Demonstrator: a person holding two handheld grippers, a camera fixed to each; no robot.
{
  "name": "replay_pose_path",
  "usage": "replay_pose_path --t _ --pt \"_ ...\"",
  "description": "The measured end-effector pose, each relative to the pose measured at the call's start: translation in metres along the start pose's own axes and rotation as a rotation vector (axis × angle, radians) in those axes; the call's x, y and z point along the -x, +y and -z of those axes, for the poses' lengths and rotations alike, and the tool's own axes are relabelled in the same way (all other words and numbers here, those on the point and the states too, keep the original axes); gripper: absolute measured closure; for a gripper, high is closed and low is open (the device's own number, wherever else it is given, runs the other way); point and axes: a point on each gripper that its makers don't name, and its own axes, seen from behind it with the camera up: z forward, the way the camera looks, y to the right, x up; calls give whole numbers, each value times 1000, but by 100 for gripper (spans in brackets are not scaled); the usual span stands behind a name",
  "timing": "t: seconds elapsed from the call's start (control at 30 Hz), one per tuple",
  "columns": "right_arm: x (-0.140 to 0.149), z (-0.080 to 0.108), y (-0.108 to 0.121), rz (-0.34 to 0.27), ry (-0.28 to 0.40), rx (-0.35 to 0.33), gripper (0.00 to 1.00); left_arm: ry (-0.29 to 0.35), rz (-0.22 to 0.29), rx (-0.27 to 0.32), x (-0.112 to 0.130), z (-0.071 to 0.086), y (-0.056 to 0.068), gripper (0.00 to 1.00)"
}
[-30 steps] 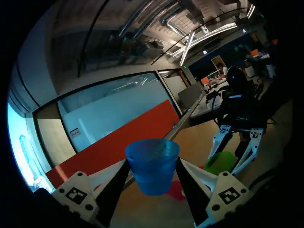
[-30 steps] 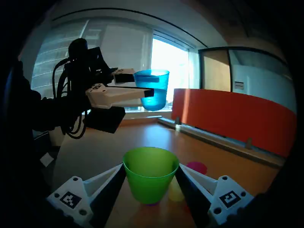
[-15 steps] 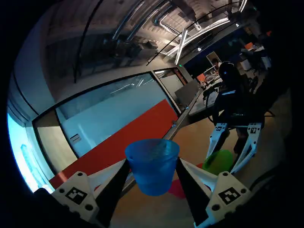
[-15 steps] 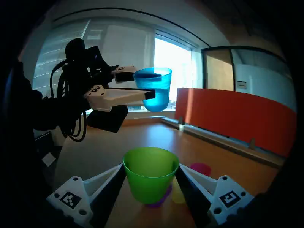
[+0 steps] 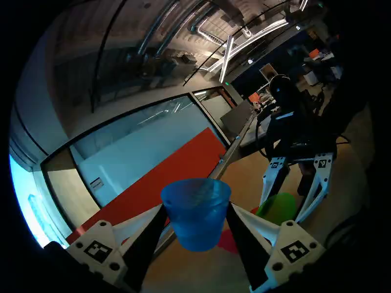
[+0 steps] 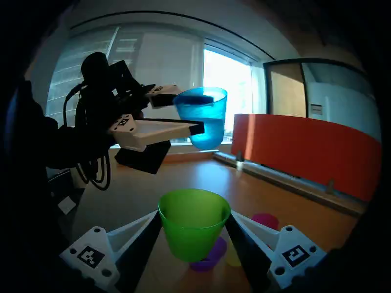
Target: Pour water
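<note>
Two cups, one per gripper, both held clear above the table point(image 6: 278, 195). Left gripper point(image 6: 205, 115) is clenched on the blue cup point(image 6: 211, 137), a finger on each side of its wall. Right gripper point(image 6: 194, 217) is clenched on the green cup point(image 6: 194, 237).

Right gripper view: blue cup sits higher than green and farther out, not over the green rim. Its axis is near upright, slightly tilted.

Blue is translucent, water level unclear. Green is upright and looks empty.

Judgement: bring the blue lip over the green mouth, then tip.
</note>
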Motion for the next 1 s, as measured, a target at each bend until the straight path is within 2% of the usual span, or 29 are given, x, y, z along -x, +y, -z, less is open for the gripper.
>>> replay_pose_path --t 0.27,0.5,1.0 --pt "-2 -4 -3 8 -4 -14 9 2 -24 0 1 2 -1 17" --pt "-1 -7 -3 5 -1 -27 9 4 -70 5 -1 4 1 17" --pt "-7 -6 -8 21 -2 -56 10 10 -129 -4 -7 6 -1 17"
